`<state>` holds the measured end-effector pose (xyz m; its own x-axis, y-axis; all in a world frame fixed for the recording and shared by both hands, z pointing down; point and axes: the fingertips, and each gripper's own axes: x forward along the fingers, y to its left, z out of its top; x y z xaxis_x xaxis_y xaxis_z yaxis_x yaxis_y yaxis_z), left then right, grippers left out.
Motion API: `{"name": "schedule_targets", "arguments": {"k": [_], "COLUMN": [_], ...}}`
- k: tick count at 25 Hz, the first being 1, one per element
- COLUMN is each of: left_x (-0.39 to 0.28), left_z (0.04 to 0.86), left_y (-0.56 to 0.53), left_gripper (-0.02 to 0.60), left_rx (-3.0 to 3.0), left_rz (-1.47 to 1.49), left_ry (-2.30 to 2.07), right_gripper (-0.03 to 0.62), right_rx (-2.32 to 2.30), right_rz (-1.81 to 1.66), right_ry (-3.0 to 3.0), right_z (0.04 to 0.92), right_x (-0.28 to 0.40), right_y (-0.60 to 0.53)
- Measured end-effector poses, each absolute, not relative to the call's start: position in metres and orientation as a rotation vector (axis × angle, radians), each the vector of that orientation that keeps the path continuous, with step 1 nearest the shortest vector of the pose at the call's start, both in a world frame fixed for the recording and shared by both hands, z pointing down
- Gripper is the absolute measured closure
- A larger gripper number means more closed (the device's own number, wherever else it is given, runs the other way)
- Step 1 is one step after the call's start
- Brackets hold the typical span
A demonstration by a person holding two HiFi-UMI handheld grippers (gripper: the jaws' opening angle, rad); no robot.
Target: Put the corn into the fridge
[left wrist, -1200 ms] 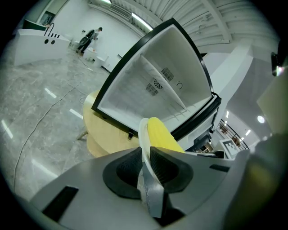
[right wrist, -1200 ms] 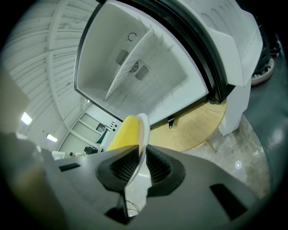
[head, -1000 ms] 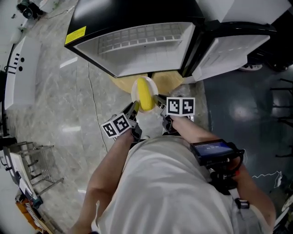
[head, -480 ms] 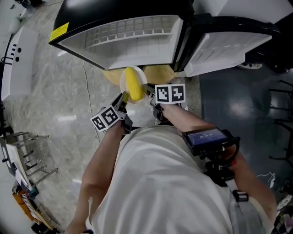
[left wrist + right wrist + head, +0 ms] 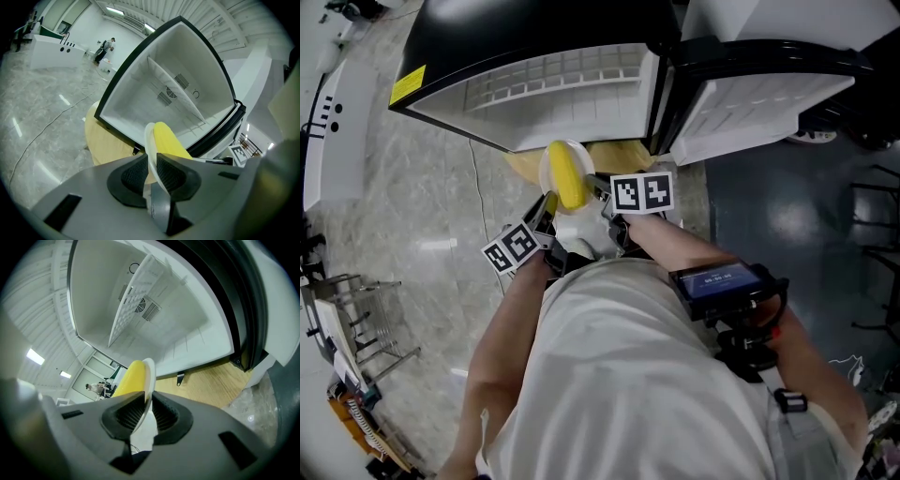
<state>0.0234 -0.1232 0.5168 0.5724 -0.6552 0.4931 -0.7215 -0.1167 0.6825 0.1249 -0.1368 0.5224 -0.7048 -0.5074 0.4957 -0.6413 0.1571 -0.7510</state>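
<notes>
Two claws, left claw [image 5: 547, 206] and right claw [image 5: 603, 194], each clamped on an opposite rim of one white plate [image 5: 546, 167], presumably to carry it level; corn [image 5: 570, 178] lies on it, just before the open fridge [image 5: 562, 89], not yet inside

Corn on plate, at the open fridge mouth.
Yellow corn [image 5: 570, 176] lies lengthwise on a small white plate [image 5: 546, 173], held in the air just in front of the fridge [image 5: 534, 23]. Fridge has a black shell and white liner, with a white slatted shelf [image 5: 553, 75] inside. Its door [image 5: 759, 98] is swung open to the right.
</notes>
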Motion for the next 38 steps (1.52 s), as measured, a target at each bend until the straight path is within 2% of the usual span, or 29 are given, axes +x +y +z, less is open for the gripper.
{"name": "schedule_targets", "arguments": {"k": [22, 38], "left_x": [0.010, -0.003], "left_z": [0.561, 0.555], "left_y": [-0.161, -0.168], "left_gripper": [0.516, 0.515], "left_rx": [1.788, 1.776], "left_rz": [0.121, 0.084], "left_ry": [-1.105, -1.138], "right_gripper": [0.542, 0.542], "right_rx": [1.099, 0.997], "right_rz": [1.503, 1.422], "right_ry": [-2.213, -2.237], "right_z": [0.565, 0.561], "right_x": [0.111, 0.095], "right_y": [-0.176, -0.194]}}
